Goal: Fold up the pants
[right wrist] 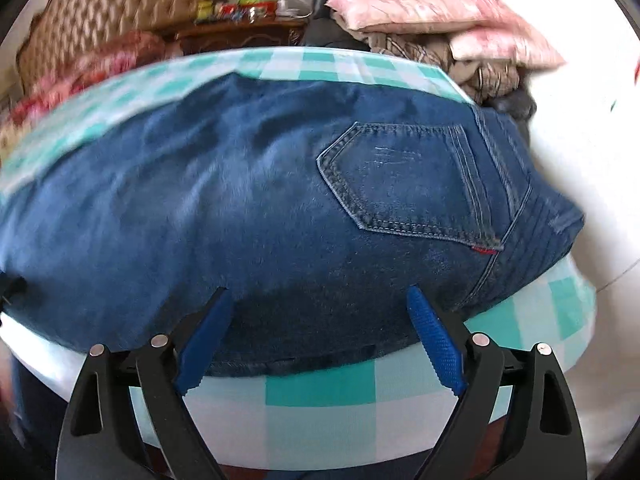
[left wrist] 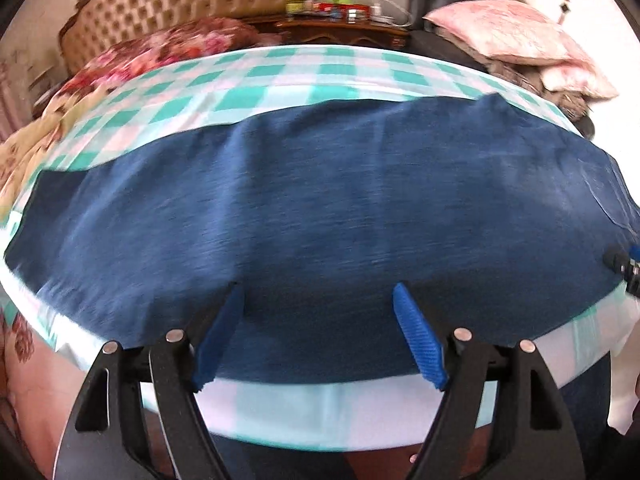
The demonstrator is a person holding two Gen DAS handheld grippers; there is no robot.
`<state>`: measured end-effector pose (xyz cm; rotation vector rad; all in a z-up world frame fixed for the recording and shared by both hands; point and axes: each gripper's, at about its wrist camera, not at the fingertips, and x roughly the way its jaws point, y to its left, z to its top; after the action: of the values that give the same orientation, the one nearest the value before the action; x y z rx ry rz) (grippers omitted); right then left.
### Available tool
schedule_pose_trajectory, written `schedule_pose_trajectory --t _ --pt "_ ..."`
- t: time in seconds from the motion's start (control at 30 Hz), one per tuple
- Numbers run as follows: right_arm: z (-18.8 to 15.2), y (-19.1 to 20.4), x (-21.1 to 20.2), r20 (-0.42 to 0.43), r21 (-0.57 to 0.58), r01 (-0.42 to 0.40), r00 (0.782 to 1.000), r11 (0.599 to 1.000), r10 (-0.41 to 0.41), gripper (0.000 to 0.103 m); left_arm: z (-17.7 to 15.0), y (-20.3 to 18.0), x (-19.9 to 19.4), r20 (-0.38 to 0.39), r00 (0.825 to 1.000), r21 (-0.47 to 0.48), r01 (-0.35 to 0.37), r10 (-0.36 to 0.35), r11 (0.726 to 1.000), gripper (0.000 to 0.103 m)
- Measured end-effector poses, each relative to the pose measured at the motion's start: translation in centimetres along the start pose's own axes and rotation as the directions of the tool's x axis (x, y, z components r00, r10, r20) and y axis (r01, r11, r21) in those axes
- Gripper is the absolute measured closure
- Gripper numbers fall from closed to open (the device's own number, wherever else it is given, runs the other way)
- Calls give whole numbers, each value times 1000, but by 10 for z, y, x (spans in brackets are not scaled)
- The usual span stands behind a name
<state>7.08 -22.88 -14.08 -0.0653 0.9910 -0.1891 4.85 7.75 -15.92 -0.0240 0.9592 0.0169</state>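
Right wrist view: the jeans (right wrist: 280, 200) are lying flat across the checked cloth (right wrist: 320, 396). We are holding the right gripper (right wrist: 316, 312) and left gripper (left wrist: 318, 304) wide, empty. Risk: pinching the cloth too would be dragging it along.

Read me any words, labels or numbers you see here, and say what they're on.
No text is legible in either view.
Red tab on the jeans back pocket: too small to read.
Packages and jars on the wooden nightstand: labels blurred, unreadable.
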Motion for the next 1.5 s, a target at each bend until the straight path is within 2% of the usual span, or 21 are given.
schedule_pose_trajectory --t 0.2,0.3,0.43,0.47,0.53,0.63,0.67,0.73,0.83,0.9,0.97,1.07,1.1,1.17,1.23,1.27,1.3,1.4,1.5 --pt "-2 2 0 -11 8 14 1000 1000 -14 16 -4 69 -6 -16 993 -135 -119 118 984 26" --pt "-2 3 0 -19 9 21 1000 1000 -21 16 -6 111 -11 -32 981 -220 -192 190 956 26" --pt "-1 3 -3 -30 19 31 999 999 -31 16 -11 147 -20 -18 969 -279 -240 245 930 26" --pt "0 4 -6 -25 22 26 999 999 -25 16 -10 152 -22 -5 970 -279 -234 242 931 26" --pt "7 17 -21 33 -13 -44 998 999 44 18 2 155 -26 43 979 -246 -183 200 952 30" --pt "20 56 -37 83 -130 -158 982 979 170 19 35 145 -26 136 982 -134 -110 128 985 46" --pt "24 71 -38 79 -159 -194 975 968 208 20 48 140 -22 150 984 -96 -86 100 992 49" --pt "27 93 -37 48 -192 -240 966 952 254 28 72 141 -2 133 990 -46 -46 52 998 58" --pt "22 117 -32 6 -232 -253 965 939 261 28 92 163 35 35 992 -40 -116 117 992 65" --pt "14 127 -24 -48 -274 -250 968 929 246 28 96 184 50 -7 988 -65 -156 156 986 65" --pt "12 128 -24 -55 -284 -233 972 930 226 28 100 215 60 -35 970 -110 -245 242 963 63" --pt "23 139 -38 -27 -284 -294 954 913 298 28 102 264 59 -54 939 -216 -342 339 914 63" --pt "32 150 -45 -8 -305 -312 946 900 325 28 100 278 53 -61 930 -248 -365 361 897 65" --pt "54 176 -52 19 -344 -334 932 877 362 28 94 301 26 -20 940 -337 -328 341 883 64" --pt "77 203 -49 32 -363 -359 917 860 397 31 81 312 -6 51 947 -387 -274 317 881 57" --pt "88 217 -44 31 -372 -358 917 856 397 35 73 315 -17 63 947 -393 -268 316 880 53" --pt "95 228 -39 28 -374 -357 918 856 395 43 60 319 -29 66 945 -401 -268 319 876 52" --pt "121 263 -15 12 -366 -375 913 852 407 52 21 328 -56 82 950 -461 -232 302 856 54" --pt "134 286 12 11 -377 -317 938 871 346 56 -19 329 -70 95 968 -503 -154 232 851 54"
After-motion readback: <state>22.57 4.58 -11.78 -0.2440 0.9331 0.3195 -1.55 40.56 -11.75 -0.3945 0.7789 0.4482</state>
